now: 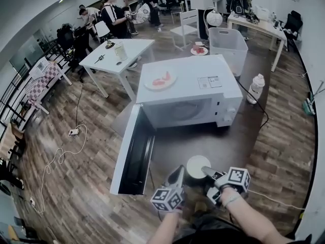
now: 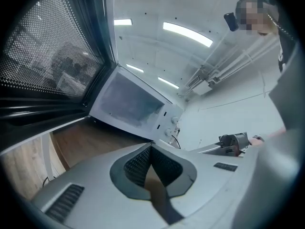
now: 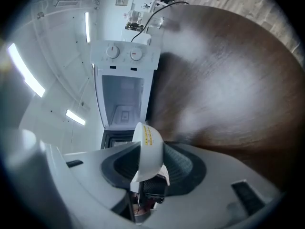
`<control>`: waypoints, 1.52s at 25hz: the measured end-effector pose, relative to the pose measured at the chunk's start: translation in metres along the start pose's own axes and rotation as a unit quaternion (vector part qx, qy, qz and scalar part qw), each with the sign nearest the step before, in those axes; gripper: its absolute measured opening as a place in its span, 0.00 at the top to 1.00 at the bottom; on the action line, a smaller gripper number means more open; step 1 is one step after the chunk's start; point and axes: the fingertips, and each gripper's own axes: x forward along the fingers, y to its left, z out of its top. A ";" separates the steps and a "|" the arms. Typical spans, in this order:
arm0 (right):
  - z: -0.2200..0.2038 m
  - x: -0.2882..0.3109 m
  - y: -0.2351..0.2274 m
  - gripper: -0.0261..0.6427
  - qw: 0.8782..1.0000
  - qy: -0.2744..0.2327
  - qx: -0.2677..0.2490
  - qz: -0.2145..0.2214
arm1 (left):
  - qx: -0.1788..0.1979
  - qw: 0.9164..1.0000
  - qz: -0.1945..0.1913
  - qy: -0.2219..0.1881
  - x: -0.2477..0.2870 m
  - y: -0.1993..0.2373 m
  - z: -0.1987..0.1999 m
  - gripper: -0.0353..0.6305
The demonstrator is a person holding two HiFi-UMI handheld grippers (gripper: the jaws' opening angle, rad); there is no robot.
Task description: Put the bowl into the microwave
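Observation:
A white microwave (image 1: 188, 93) stands on a dark brown table (image 1: 172, 146), its door (image 1: 133, 151) swung wide open to the left. In the right gripper view the empty cavity of the microwave (image 3: 123, 101) faces me. My right gripper (image 1: 206, 172) is shut on the rim of a white bowl (image 1: 197, 165), holding it over the table in front of the opening. The bowl (image 3: 148, 149) stands edge-on between the pads of the right gripper (image 3: 148, 162). My left gripper (image 1: 177, 177) hangs just left of the bowl. The left gripper (image 2: 150, 151) is shut and holds nothing; beyond it are the microwave (image 2: 136, 104) and its door (image 2: 52, 56).
A plate with red food (image 1: 160, 80) rests on top of the microwave. Behind it stand a white table (image 1: 119, 52), a clear plastic bin (image 1: 227, 42) and a bottle (image 1: 256, 88) on the wooden floor. People stand at the far back. Cables (image 1: 61, 154) lie on the left.

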 end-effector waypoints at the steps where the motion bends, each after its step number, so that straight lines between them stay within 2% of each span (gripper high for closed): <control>1: 0.002 0.003 0.002 0.76 1.000 0.002 0.000 0.002 | 0.000 1.000 0.001 -0.001 0.003 0.001 0.001 0.95; 9: 0.020 0.023 0.009 0.76 0.999 0.017 -0.029 0.003 | -0.002 1.000 0.012 -0.007 0.019 0.010 0.002 0.95; 20: 0.034 0.050 0.015 0.76 0.999 0.016 -0.027 0.005 | 0.009 1.000 0.010 -0.008 0.031 0.023 0.006 0.95; 38: 0.071 0.107 0.043 0.76 1.000 -0.013 -0.021 0.014 | 0.022 1.000 -0.006 -0.019 0.071 0.057 0.034 0.95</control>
